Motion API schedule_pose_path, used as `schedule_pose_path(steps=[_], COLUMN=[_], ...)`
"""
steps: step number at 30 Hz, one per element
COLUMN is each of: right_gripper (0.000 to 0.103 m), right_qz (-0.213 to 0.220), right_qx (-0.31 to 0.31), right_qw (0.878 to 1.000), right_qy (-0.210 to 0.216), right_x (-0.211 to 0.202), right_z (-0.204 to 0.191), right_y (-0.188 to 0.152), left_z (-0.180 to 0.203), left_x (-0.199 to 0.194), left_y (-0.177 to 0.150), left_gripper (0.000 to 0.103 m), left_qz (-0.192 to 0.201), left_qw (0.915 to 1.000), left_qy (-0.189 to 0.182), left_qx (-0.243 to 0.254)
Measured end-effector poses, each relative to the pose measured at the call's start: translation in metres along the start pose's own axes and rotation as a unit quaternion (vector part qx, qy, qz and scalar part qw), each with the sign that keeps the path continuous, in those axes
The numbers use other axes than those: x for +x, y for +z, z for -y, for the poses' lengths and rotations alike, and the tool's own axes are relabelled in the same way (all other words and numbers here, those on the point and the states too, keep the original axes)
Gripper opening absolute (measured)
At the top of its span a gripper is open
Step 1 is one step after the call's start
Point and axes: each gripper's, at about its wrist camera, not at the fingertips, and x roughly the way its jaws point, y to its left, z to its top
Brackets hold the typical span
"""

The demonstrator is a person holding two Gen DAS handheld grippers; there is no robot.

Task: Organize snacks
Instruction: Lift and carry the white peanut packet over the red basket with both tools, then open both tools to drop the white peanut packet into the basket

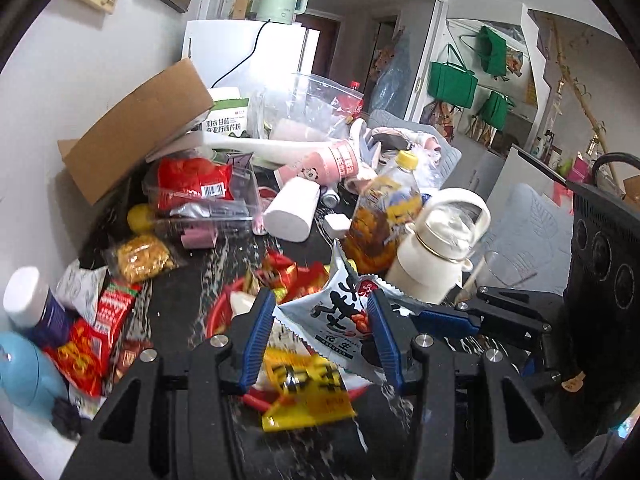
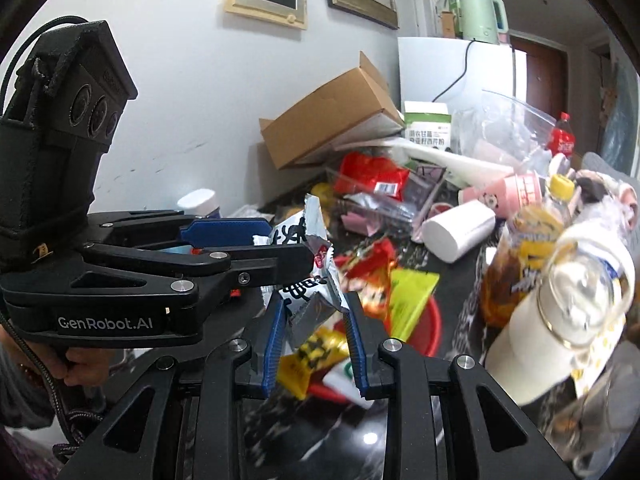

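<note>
A white peanut packet (image 1: 336,316) with black brush lettering hangs above a red bowl (image 1: 218,312) of snacks. My left gripper (image 1: 320,336) is shut on it, its blue pads (image 1: 256,340) pressing both side edges. From the right, my right gripper (image 1: 416,312) reaches in to the packet's edge. In the right wrist view my right gripper (image 2: 316,320) is shut on the lower part of the same packet (image 2: 308,312), with the left gripper (image 2: 288,244) clamped on its upper part. A yellow packet (image 1: 308,392) and red packets (image 1: 288,276) lie in the bowl (image 2: 432,328) below.
A white flask (image 1: 432,256) and a tea bottle (image 1: 384,216) stand close on the right. Behind are a tipped white cup (image 1: 292,212), a clear box (image 1: 196,184) and a cardboard box (image 1: 136,128). Loose snacks (image 1: 140,258) and bottles (image 1: 32,300) crowd the left. A hand (image 2: 80,360) holds the left gripper's handle.
</note>
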Motion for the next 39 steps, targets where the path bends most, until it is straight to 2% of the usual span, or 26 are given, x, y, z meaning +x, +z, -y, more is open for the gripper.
schedule_pose_path(steps=[9,19,23,33,34,36,39], right_gripper=[0.028,0.028,0.029,0.030,0.032,0.041,0.046], right_qz=[-0.007,-0.040,-0.055,-0.055,-0.056,-0.058,-0.052], right_qx=[-0.007,0.008,0.007,-0.014,-0.014,-0.014,-0.015], right_qw=[1.000,0.999,0.998,0.998,0.998,0.998,0.998], right_qy=[-0.010,-0.012,-0.011,-0.010,-0.010,-0.009,-0.013], right_x=[0.022,0.051,0.059,0.058,0.058,0.056,0.052], right_z=[0.021,0.039,0.040,0.030,0.029,0.029,0.027], right_y=[0.015,0.006,0.001,0.002,0.002,0.001,0.001], left_z=[-0.007,-0.015,-0.019,-0.020,-0.020,-0.021,-0.022], left_x=[0.031,0.067,0.072,0.072,0.072,0.071,0.068], left_y=[0.018,0.013,0.008,0.007,0.007,0.008,0.008], left_gripper=[0.047,0.047,0.047,0.047,0.047,0.047,0.047], left_qz=[-0.004,-0.044,-0.053,-0.051,-0.052,-0.053,-0.052], left_qw=[0.9999,0.9989,0.9985,0.9982,0.9982,0.9981,0.9981], left_qy=[0.001,0.001,0.004,0.017,0.016,0.017,0.021], left_qx=[0.015,0.016,0.011,0.025,0.025,0.025,0.025])
